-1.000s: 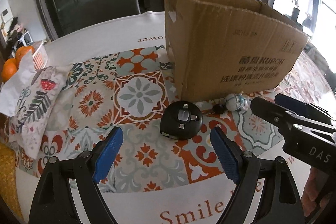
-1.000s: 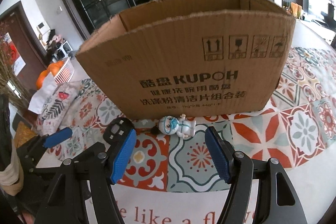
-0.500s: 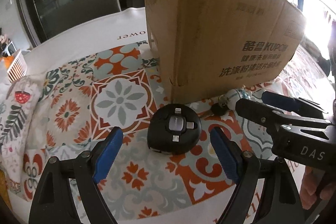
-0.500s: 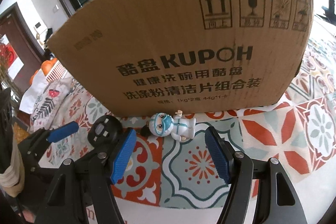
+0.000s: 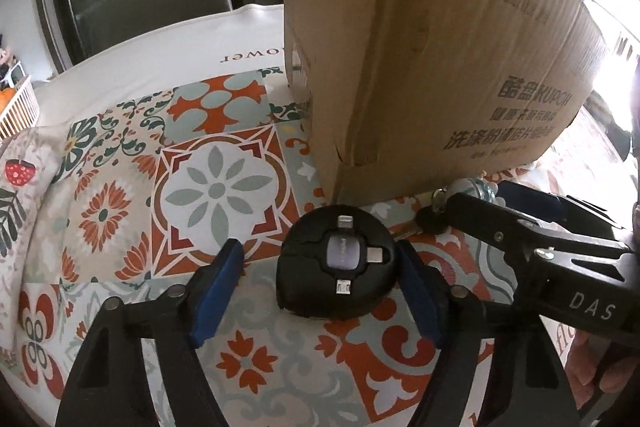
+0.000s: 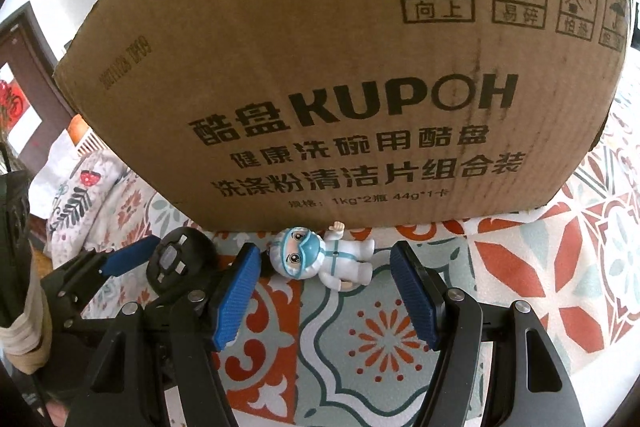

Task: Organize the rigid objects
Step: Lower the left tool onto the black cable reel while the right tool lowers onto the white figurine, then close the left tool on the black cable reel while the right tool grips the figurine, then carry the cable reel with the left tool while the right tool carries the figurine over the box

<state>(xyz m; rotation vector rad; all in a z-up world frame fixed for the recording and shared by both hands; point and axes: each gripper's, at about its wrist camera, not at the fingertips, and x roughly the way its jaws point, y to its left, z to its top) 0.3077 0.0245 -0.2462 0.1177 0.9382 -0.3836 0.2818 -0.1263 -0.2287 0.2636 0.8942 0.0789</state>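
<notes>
My left gripper (image 5: 320,291) has just been closing its jaws around the round black cable reel (image 5: 338,267), which lies on the patterned tablecloth (image 5: 216,187) near the cardboard box's (image 5: 440,67) left corner; the right pad looks to touch it, the left pad stands clear, so nothing is gripped. My right gripper (image 6: 324,291) is spread open, the small masked figurine (image 6: 320,259) lying between its fingertips at the foot of the box, touched by neither
</notes>
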